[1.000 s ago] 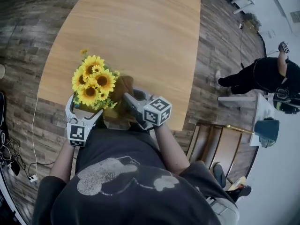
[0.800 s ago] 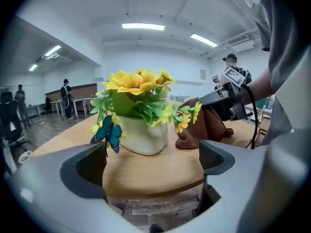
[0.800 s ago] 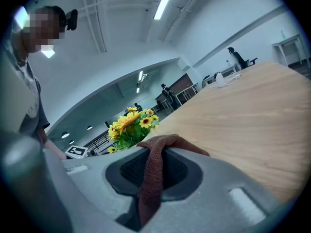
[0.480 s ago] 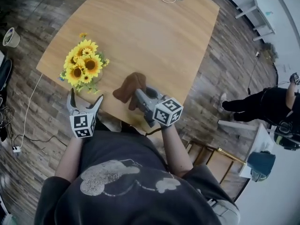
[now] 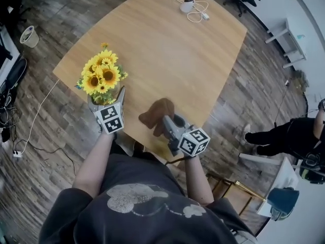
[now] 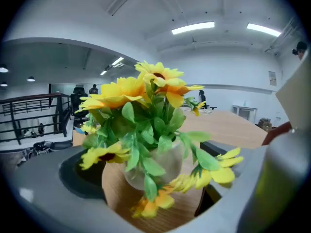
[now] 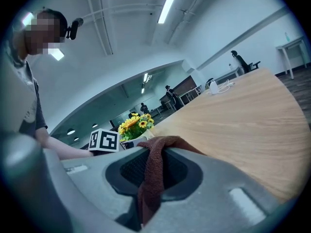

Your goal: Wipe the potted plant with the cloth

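The potted plant, yellow sunflowers in a small pale pot, stands near the wooden table's left corner. My left gripper reaches in under the blooms. In the left gripper view its jaws stand open on either side of the pot, with a gap on each side of my left gripper. My right gripper is shut on a brown cloth just over the table's front edge, to the right of the plant. The cloth hangs down between the jaws. The sunflowers show beyond it.
A white round device with a coiled cable lies at the table's far end. A person in black stands on the wooden floor at the right, near a desk with a teal object. A bin and cables are on the floor at the left.
My left gripper has moved forward from the table's edge, and its jaws now flank the pot. The right gripper keeps hold of the cloth near the front edge.
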